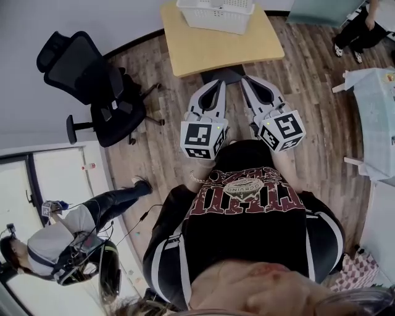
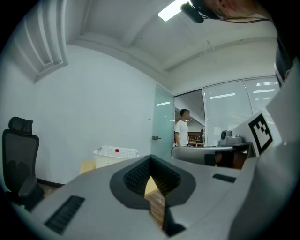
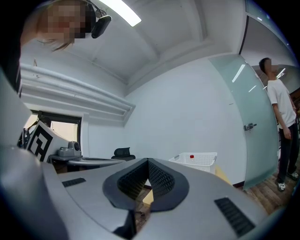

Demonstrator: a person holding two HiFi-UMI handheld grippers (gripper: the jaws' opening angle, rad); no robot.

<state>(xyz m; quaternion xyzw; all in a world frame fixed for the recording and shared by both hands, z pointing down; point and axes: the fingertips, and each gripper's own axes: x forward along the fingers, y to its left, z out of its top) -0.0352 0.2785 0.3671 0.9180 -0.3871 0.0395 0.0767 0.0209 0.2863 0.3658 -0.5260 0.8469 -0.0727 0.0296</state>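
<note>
Both grippers are held side by side in front of the person's chest, above the wooden floor and aimed at a light wooden table (image 1: 216,49). My left gripper (image 1: 220,81) is shut, its tips meeting with nothing between them (image 2: 151,157). My right gripper (image 1: 245,79) is also shut and empty (image 3: 147,161). A white slatted basket (image 1: 216,13) stands on the far part of the table; it also shows ahead in the left gripper view (image 2: 116,157) and the right gripper view (image 3: 196,160). A small red thing (image 2: 117,150) lies in it.
A black office chair (image 1: 92,86) stands to the left by the wall. One person (image 1: 359,28) stands at the far right near a frosted glass door (image 3: 243,122). Another person (image 1: 68,241) crouches at the lower left. A pale table (image 1: 376,117) is on the right.
</note>
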